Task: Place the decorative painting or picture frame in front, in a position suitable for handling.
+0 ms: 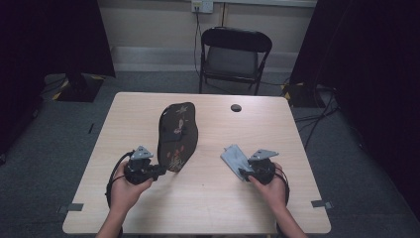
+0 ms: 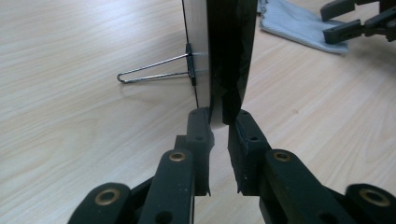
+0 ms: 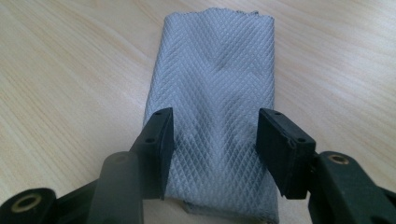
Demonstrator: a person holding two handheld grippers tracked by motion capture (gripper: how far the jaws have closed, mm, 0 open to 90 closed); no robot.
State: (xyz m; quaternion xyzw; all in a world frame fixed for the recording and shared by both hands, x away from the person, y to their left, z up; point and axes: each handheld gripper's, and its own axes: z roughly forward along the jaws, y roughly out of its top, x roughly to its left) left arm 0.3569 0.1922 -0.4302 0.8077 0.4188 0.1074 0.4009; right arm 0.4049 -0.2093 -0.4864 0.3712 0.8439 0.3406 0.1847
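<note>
A black panel (image 1: pixel 177 134) painted with flowers stands upright near the table's middle, propped by a wire stand (image 2: pixel 154 70) at its back. My left gripper (image 1: pixel 161 171) is shut on the panel's near lower edge (image 2: pixel 231 56), one pad on each face. To the right, a folded grey quilted cloth (image 1: pixel 233 157) lies flat on the table. My right gripper (image 1: pixel 243 172) hovers low over the cloth's near end. In the right gripper view its jaws (image 3: pixel 215 135) stand apart, straddling the cloth (image 3: pixel 215 60) without pressing on it.
The light wooden table (image 1: pixel 218 198) has a round cable hole (image 1: pixel 236 107) at its far right. A black folding chair (image 1: pixel 233 54) stands behind the table. Dark curtains hang at both sides, and cables lie on the floor.
</note>
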